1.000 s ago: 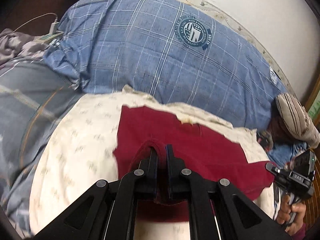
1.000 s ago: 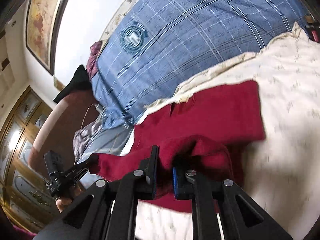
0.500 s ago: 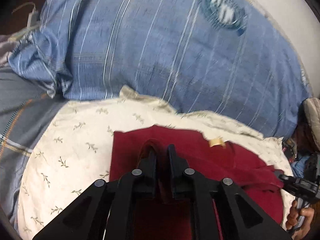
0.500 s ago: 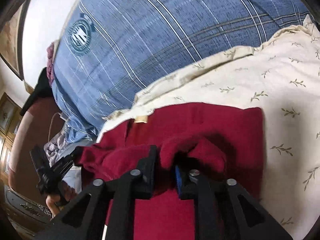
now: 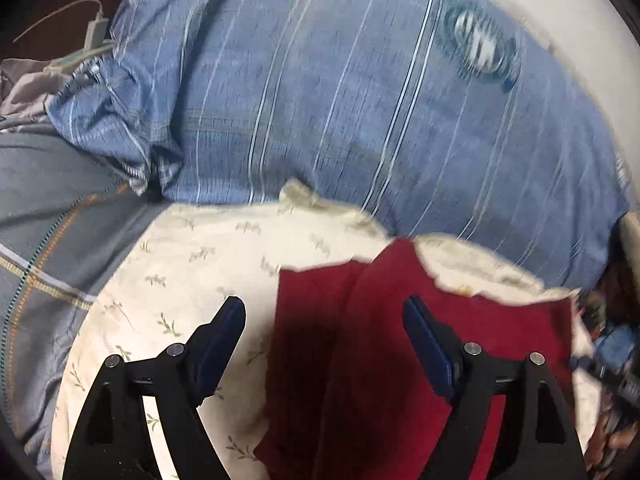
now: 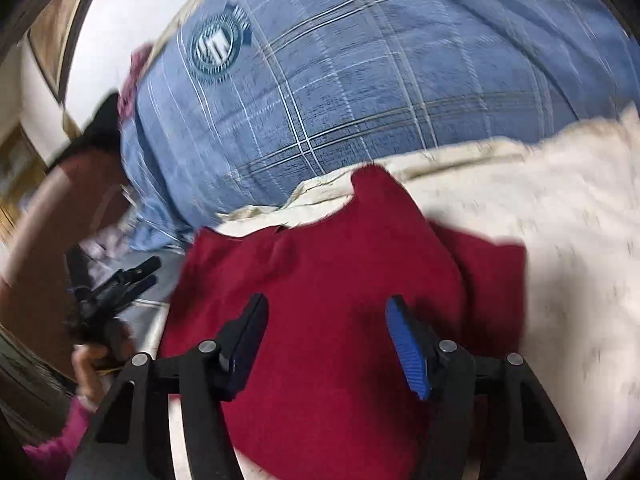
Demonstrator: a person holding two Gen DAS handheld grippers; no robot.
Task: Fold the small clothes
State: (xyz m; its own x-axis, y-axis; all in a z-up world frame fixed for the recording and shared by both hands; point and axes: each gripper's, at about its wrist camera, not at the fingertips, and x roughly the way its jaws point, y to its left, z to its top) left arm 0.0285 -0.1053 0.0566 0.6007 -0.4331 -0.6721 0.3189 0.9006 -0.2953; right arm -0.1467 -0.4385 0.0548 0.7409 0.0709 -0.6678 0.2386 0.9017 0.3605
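Note:
A dark red garment [image 5: 360, 340] lies folded over on a cream leaf-print pillow [image 5: 192, 264]. My left gripper [image 5: 324, 308] is open and empty just above the garment's left edge, its jaws wide apart. In the right wrist view the same red garment [image 6: 328, 280] lies on the cream pillow [image 6: 560, 220]. My right gripper [image 6: 326, 308] is open and empty over the garment's middle. The left gripper [image 6: 120, 284] shows at the left of that view, in a hand.
A large blue plaid pillow [image 5: 340, 100] with a round crest [image 6: 216, 48] rises behind the cream pillow. Grey bedding [image 5: 48, 216] lies at the left, with a white charger and cable [image 5: 94, 26] beyond it. A white wall is behind.
Both grippers were shut on the red garment and have opened and let it go. The garment now lies folded over on the cream pillow.

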